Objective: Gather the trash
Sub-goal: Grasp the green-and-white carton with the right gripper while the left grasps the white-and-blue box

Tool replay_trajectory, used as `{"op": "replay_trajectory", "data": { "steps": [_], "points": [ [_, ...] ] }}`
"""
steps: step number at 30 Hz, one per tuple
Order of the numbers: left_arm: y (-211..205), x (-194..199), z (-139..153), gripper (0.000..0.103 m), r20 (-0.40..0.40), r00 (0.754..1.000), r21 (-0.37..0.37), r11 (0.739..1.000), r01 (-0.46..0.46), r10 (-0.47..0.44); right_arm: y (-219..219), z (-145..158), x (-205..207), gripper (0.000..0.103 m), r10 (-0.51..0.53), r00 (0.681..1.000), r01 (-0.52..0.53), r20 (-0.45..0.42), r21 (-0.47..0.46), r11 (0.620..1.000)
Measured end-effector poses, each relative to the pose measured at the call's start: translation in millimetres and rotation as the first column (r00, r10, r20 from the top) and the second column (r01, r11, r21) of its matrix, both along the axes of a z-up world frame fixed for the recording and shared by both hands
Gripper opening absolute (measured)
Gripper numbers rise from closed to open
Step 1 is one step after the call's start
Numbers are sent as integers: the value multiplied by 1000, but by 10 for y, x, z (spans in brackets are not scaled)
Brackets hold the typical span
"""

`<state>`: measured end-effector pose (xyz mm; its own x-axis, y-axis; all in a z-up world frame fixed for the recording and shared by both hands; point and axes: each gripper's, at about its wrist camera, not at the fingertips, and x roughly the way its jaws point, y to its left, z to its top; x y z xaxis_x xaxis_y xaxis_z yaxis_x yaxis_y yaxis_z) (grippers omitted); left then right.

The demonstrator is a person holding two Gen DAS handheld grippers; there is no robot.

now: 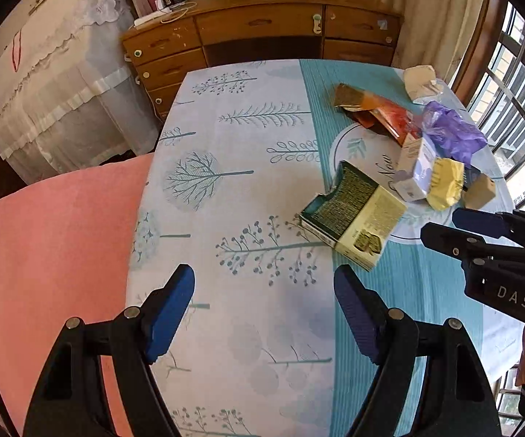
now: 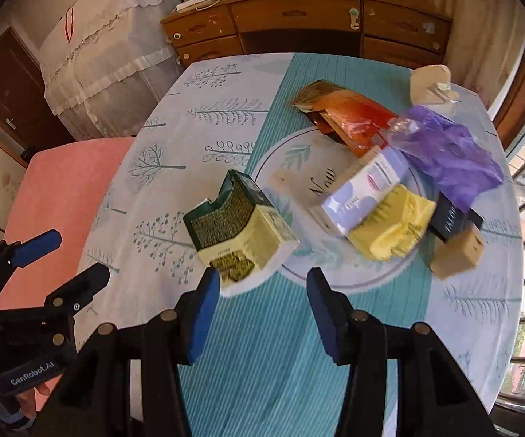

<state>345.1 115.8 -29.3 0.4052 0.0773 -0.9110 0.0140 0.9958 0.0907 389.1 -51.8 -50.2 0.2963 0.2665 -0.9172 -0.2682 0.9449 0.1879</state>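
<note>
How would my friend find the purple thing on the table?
Start at the table with the tree-print cloth and find the trash pile on its window side. The purple bag lies crumpled at the far end of the pile, just past the white-and-lilac box. It is the only purple, soft, wrinkly piece among the boxes and packets.

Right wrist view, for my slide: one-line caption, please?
Open right gripper hovers just short of the green-and-cream box among table trash.

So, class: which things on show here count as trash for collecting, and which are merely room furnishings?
Trash to collect:
green and yellow box
lilac and white carton
yellow wrapper
purple plastic bag
orange foil packets
small brown box

Just furnishings:
wooden dresser
pink chair
lace-covered cabinet
</note>
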Motion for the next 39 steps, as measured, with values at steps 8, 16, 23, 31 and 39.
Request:
{"op": "replay_trajectory", "data": {
  "steps": [8,16,23,31,39],
  "points": [
    [212,608,-410,71,-99,995,-71,997,23,-30,309,-446,610,50,57,994,-64,-93,-72,995],
    [184,861,-578,71,-147,987,-105,993,55,-70,327,-669,671,50,80,979,-85,-185,-17,996],
    [49,925,-635,71,-165,979,-108,989,101,-118,232,-641,480,28,77,976,-60,-204,87,994],
    [-274,868,-670,71,-178,958,-107,972,208,-225,-105,-527,62,24,-48,977,75,-207,125,989],
    [-664,824,-586,71,-161,926,-132,938,322,-341,-693,-389,-309,24,-273,945,295,-183,106,950]
  ]
}}
